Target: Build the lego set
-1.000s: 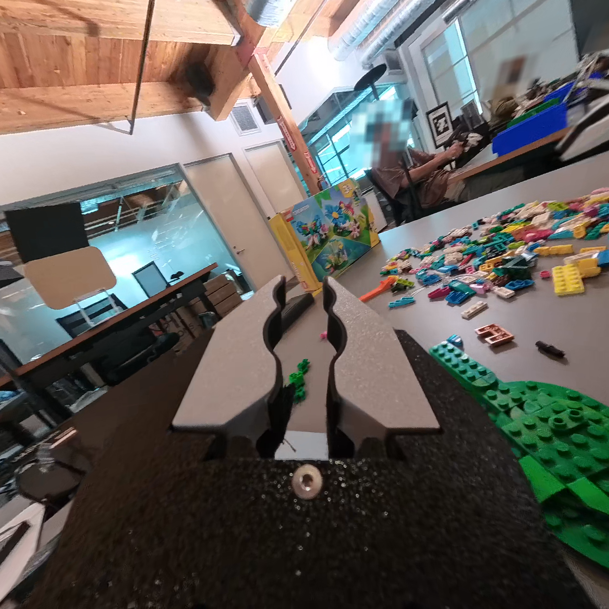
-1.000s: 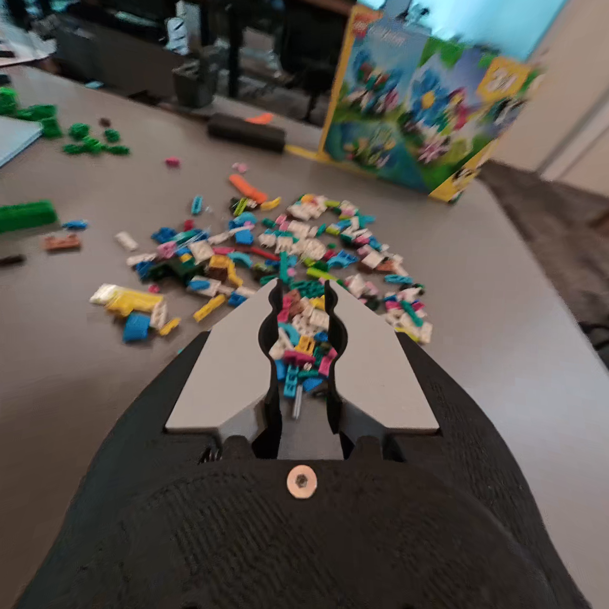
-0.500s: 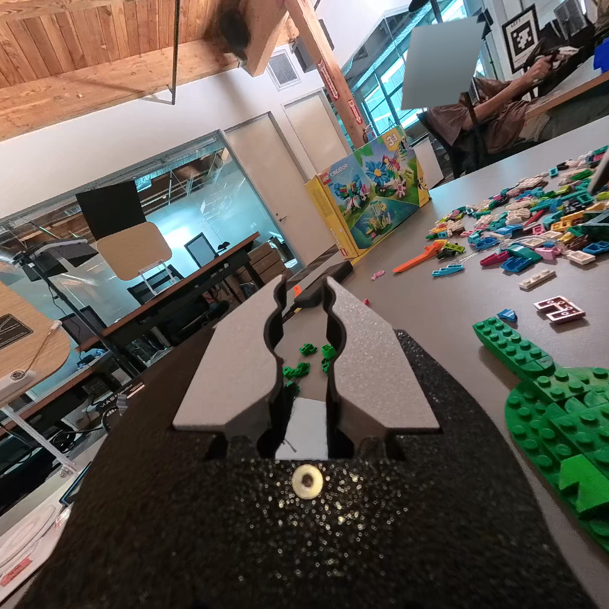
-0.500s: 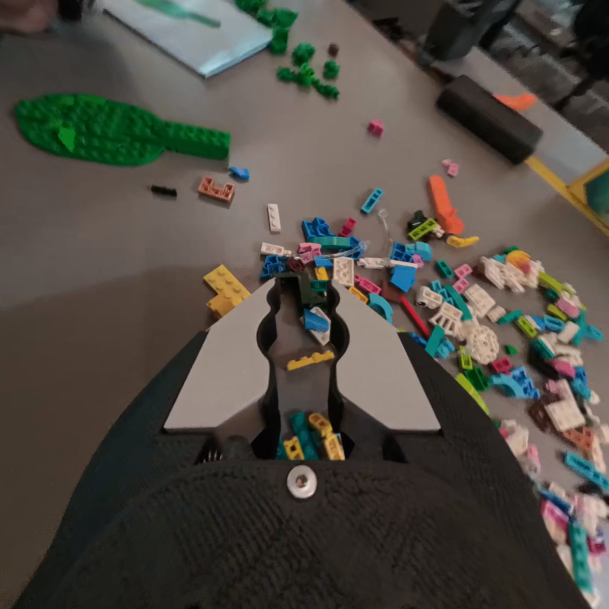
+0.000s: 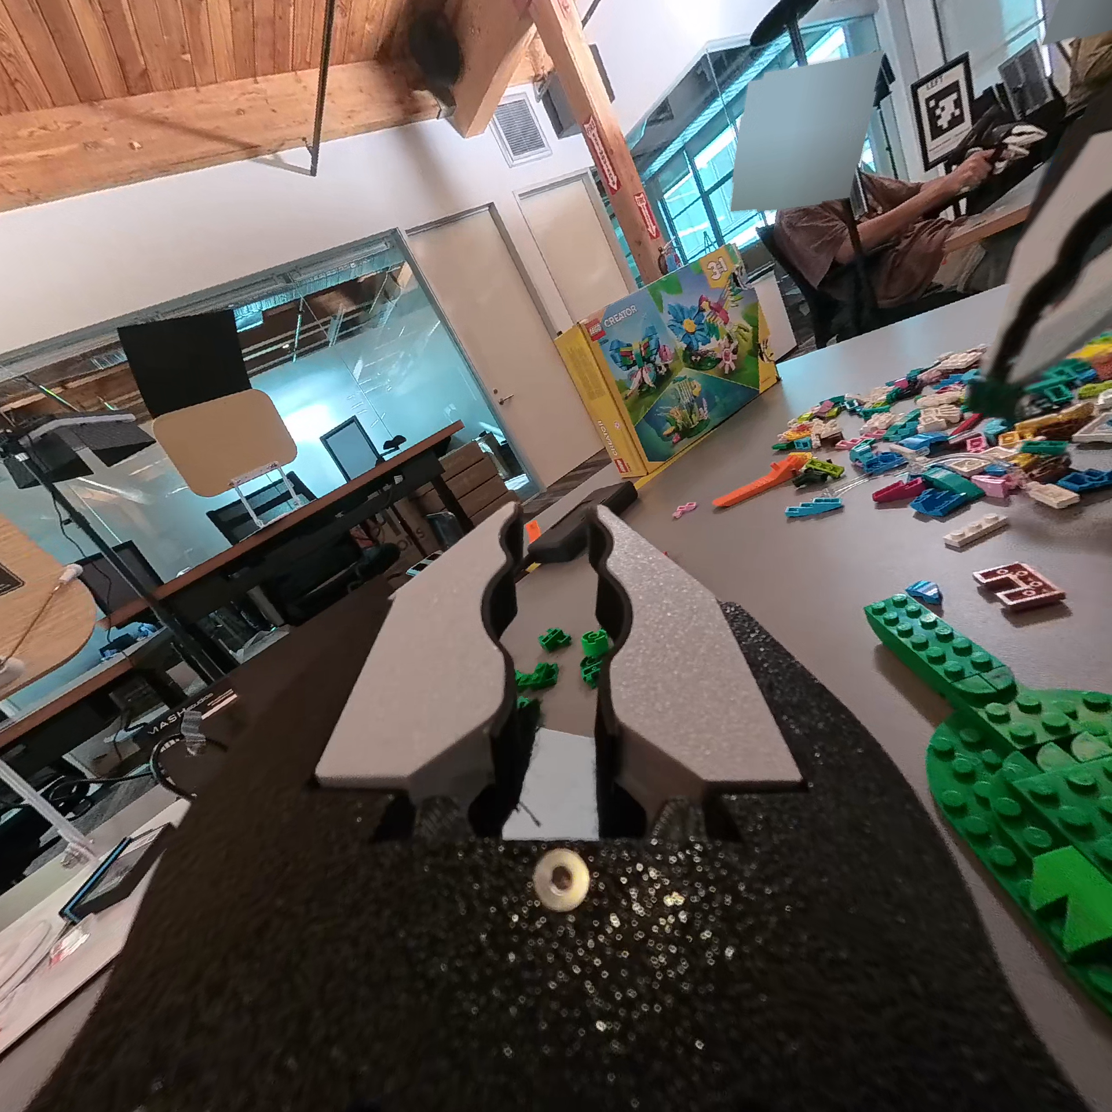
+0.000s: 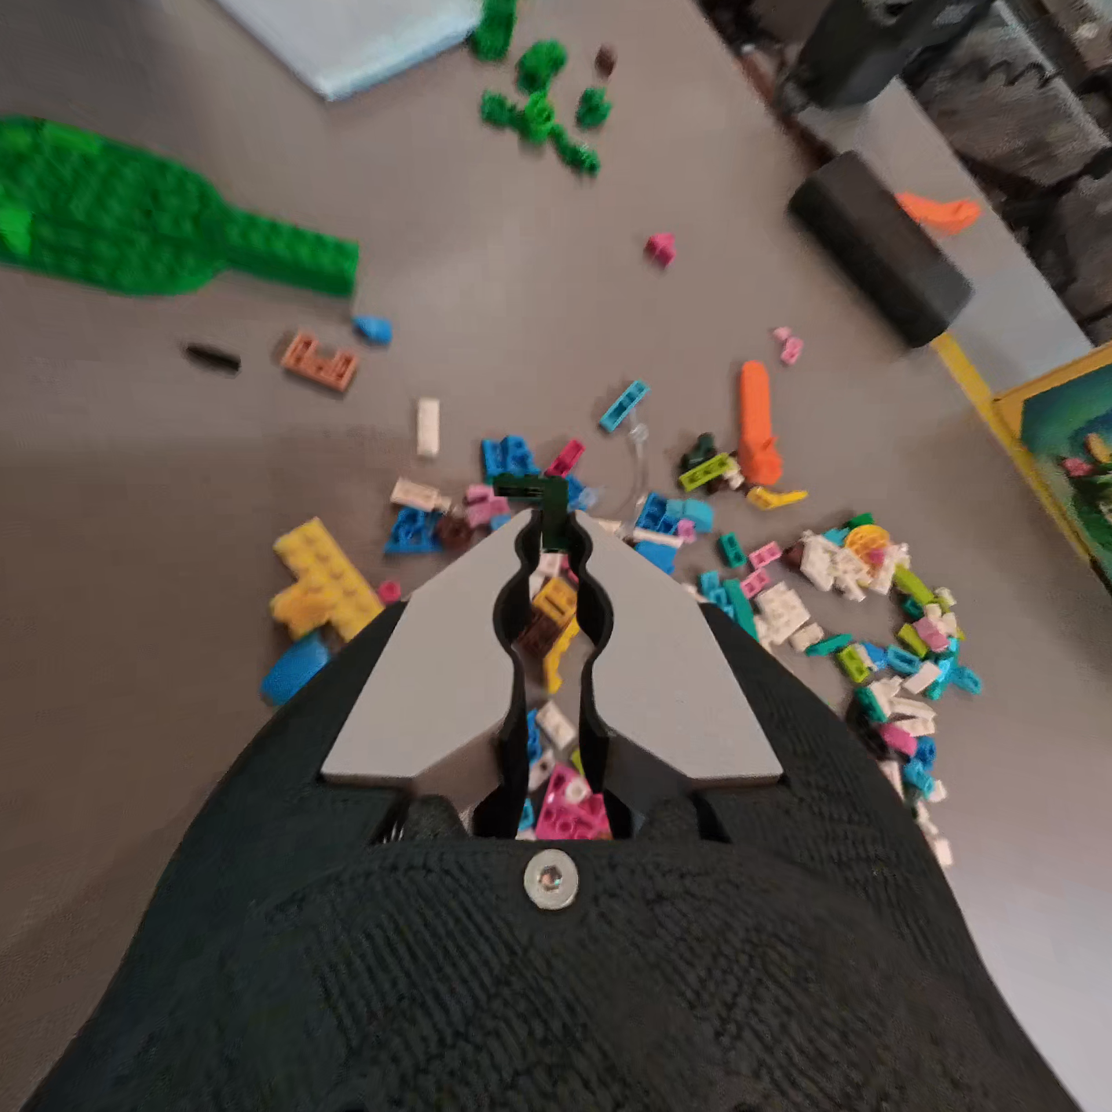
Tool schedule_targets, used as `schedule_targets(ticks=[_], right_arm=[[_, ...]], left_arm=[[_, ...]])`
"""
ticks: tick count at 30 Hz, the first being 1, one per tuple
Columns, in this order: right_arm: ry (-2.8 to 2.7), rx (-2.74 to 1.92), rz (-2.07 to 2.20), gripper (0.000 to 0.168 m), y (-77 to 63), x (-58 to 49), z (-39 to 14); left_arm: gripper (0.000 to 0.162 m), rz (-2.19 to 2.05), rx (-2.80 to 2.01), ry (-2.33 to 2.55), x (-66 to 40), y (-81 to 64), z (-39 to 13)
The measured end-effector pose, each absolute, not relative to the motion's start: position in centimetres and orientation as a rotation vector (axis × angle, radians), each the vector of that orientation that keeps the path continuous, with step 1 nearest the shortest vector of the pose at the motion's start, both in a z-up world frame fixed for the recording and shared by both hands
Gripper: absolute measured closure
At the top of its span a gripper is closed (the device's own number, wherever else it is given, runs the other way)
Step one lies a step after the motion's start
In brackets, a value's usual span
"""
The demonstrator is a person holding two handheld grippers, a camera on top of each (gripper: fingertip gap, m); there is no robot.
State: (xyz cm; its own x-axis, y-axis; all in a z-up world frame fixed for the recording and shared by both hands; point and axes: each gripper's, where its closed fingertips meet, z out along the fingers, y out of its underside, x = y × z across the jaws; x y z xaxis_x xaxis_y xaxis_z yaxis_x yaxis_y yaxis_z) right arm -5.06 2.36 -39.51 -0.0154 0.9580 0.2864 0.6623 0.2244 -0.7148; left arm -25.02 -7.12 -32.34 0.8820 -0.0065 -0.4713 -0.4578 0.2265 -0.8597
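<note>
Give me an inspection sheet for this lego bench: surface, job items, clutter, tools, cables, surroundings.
Surface: grey table, flat, no spill seen.
Job's things: green base built; loose brick pile in mixed colours; small green bits; set box upright at the far edge; booklet.
Clutter: black bar, orange separator.
Tools: left tool open, empty, low over the table; right tool shut on dark green piece above the pile.
Cables: nothing seen on the table.
Surroundings: seated person behind, desks, glass wall.
</note>
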Motion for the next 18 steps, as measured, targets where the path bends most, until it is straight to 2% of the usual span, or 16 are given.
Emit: schedule_targets(ticks=[4, 11, 12, 14, 18], right_arm=[[-1.696, -1.570, 0.610, 0.162, 2.1, -10.2, -39.7], [-1.721, -1.722, 0.533, 0.160, 2.7, -16.0, -43.5], [-1.709, -1.769, 0.576, 0.152, 2.4, -15.9, -43.6], [-1.640, -1.805, 0.645, 0.135, 2.3, -15.2, -42.6], [-1.353, -1.736, 0.563, 0.135, 4.7, -8.8, -37.5]], left_arm=[[0.144, 0.307, -1.314, 0.412, -25.1, -7.1, -32.3], [0.144, 0.287, -1.310, 0.400, -25.3, -7.2, -32.2], [0.144, 0.286, -1.304, 0.399, -25.3, -7.3, -32.1], [0.144, 0.280, -1.303, 0.393, -25.4, -7.3, -32.1], [0.144, 0.263, -1.302, 0.381, -25.5, -7.3, -32.0]])
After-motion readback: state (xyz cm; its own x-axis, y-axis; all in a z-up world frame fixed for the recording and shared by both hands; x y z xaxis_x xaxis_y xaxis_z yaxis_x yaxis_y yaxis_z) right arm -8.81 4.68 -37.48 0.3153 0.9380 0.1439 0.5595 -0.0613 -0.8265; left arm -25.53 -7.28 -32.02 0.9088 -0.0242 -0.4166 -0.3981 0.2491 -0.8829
